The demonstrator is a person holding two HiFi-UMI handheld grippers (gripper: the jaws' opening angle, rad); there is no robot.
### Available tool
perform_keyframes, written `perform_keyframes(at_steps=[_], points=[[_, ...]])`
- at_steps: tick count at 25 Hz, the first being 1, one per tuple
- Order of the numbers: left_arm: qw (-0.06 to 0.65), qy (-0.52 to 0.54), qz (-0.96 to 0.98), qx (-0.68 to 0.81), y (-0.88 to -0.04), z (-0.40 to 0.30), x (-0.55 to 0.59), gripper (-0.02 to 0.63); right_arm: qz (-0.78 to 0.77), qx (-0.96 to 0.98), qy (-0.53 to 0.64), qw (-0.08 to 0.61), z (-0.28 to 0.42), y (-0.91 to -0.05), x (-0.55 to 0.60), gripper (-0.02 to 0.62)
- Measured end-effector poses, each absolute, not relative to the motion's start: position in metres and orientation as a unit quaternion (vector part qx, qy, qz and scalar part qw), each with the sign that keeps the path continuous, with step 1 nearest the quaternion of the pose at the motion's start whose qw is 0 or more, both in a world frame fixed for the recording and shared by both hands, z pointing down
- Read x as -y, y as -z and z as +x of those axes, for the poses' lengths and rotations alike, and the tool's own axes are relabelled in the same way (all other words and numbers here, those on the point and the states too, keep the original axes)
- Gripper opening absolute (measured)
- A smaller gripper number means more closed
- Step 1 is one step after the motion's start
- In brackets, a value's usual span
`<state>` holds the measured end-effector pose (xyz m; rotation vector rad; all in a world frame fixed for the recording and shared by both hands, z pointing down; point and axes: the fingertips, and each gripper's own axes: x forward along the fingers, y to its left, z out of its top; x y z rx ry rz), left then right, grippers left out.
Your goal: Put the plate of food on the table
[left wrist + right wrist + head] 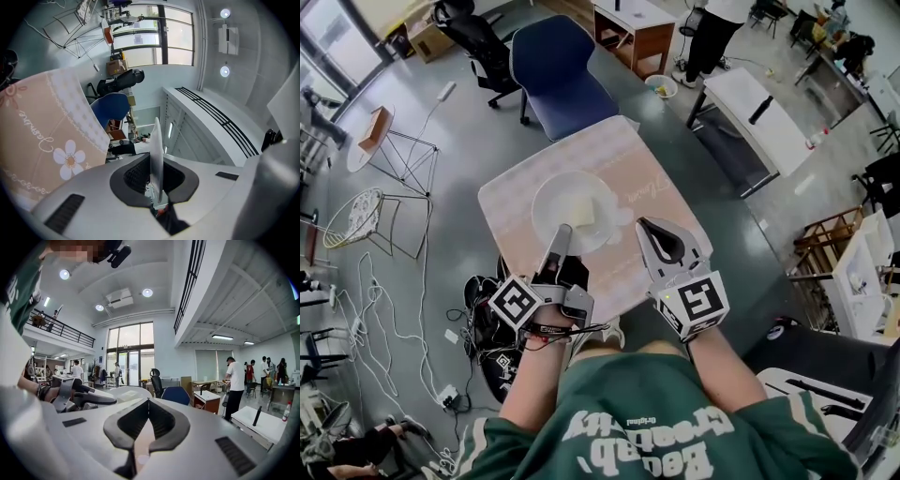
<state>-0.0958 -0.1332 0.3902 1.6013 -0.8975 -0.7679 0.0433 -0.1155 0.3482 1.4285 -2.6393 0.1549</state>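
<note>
**Spotter:** You're pinching the plate point(542, 202) by its near rim with the left gripper point(562, 234), jaws clamped on the thin edge. The plate is sitting over the middle of the table point(628, 155). I cannot tell whether it is resting on the cloth.

**Second:** What is threatening it?

**Spotter:** You're holding it from one side only, so the far rim is probably wanting to sag. If the plate is tilting when you let go, the food point(584, 212) could be sliding off. The right gripper point(647, 227) is pressed together on nothing and hovering just beside the plate's right rim, so it could be knocking the plate.

**Second:** And the room?

**Spotter:** On the left, the table's left edge is lying near the plate, with cables point(394, 319) trailing on the floor beyond it. The far edge is facing a blue chair point(558, 66). On the right, bare cloth is running out to the right edge, so you're getting the most space there.
</note>
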Motion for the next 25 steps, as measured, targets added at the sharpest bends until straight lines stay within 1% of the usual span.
perform_keyframes(at_steps=[13,25], points=[[0.564,0.314,0.675,0.356,-0.407,-0.101,0.176,0.029,0.491,0.866,-0.036,0.081,0.031,-0.350,0.152,0.015],[0.571,0.336,0.649,0.376,-0.423,-0.114,0.176,0.029,0.466,0.879,-0.039,0.088,0.020,-0.355,0.159,0.015]])
